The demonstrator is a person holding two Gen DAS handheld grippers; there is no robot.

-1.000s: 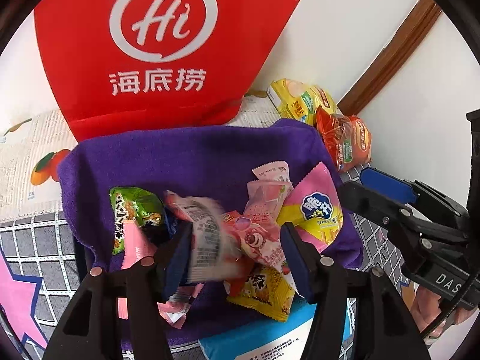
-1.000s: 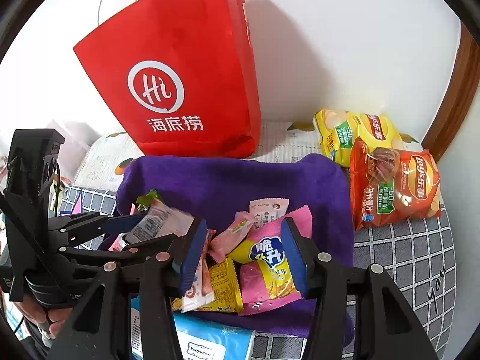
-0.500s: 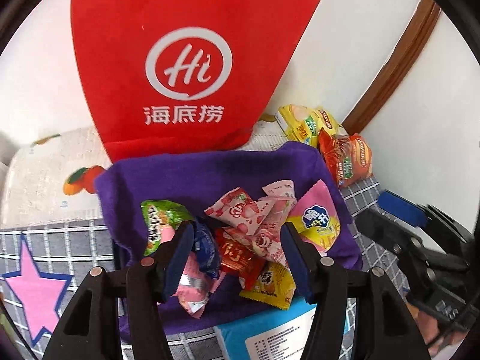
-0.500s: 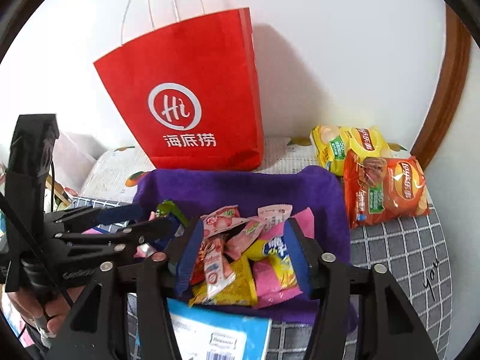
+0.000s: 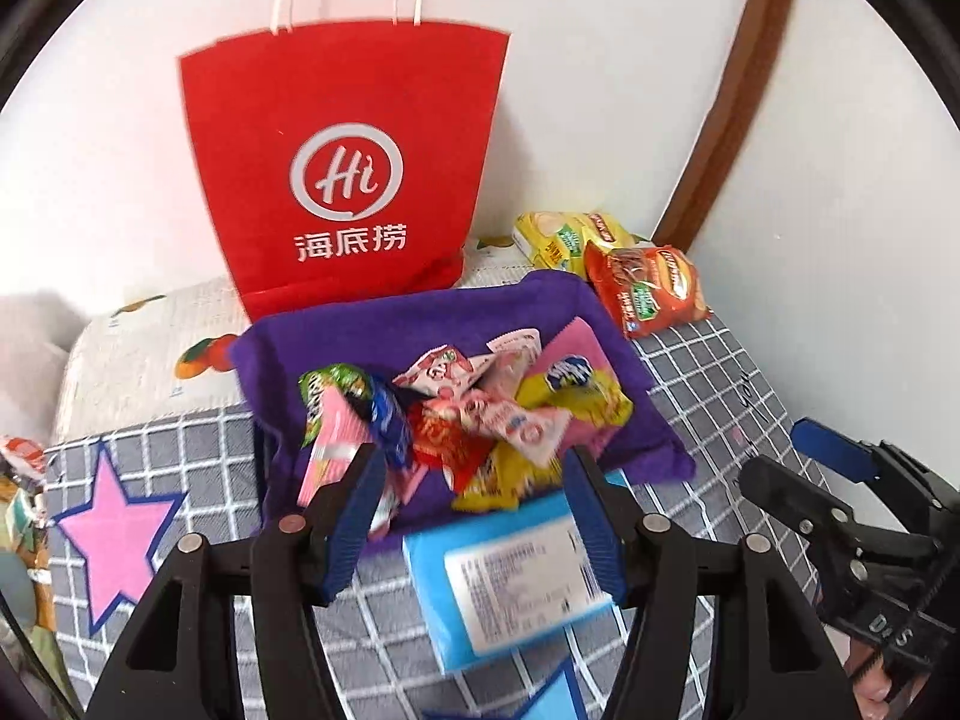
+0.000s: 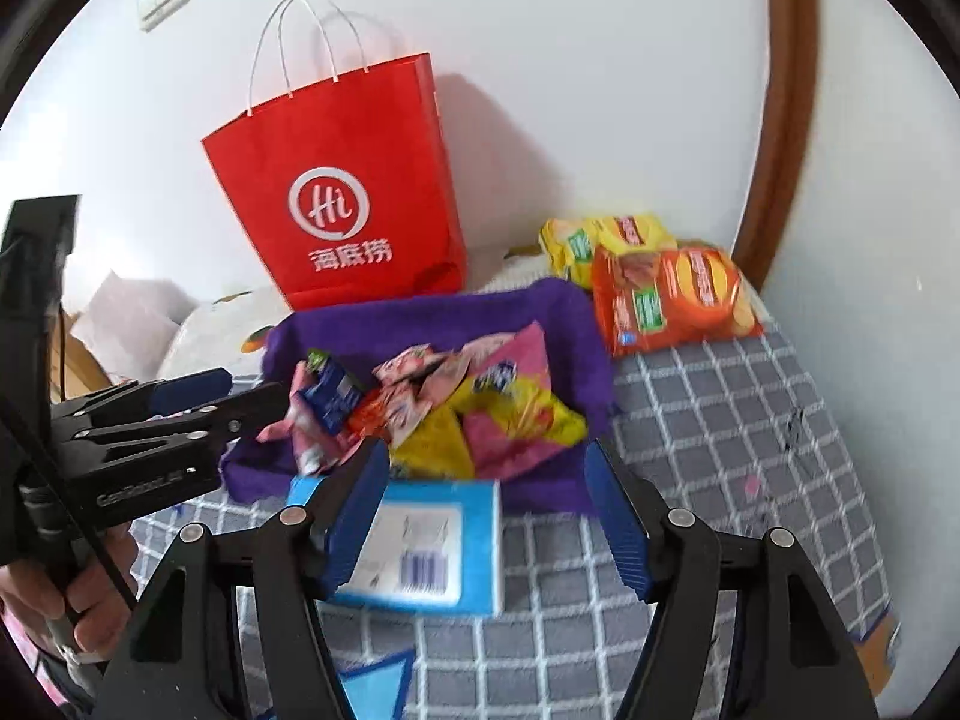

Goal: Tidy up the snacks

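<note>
A pile of small snack packets (image 5: 468,414) lies on a purple cloth (image 5: 372,330) on the checked surface; it also shows in the right wrist view (image 6: 432,408). My left gripper (image 5: 471,516) is open and empty, held back above the near edge of the cloth and a blue box (image 5: 510,576). My right gripper (image 6: 486,516) is open and empty, above the same blue box (image 6: 420,546). The left gripper's fingers (image 6: 240,408) reach in from the left beside the pile.
A red paper bag (image 5: 348,180) stands against the wall behind the cloth. A yellow chip bag (image 5: 570,237) and an orange chip bag (image 5: 648,291) lie at the back right near a brown door frame (image 5: 738,72). A pink star (image 5: 114,531) marks the surface at left.
The left gripper let go of a packet, which now lies on the pile. Both grippers have pulled back and up from the cloth, so the blue box and whole bag show.
</note>
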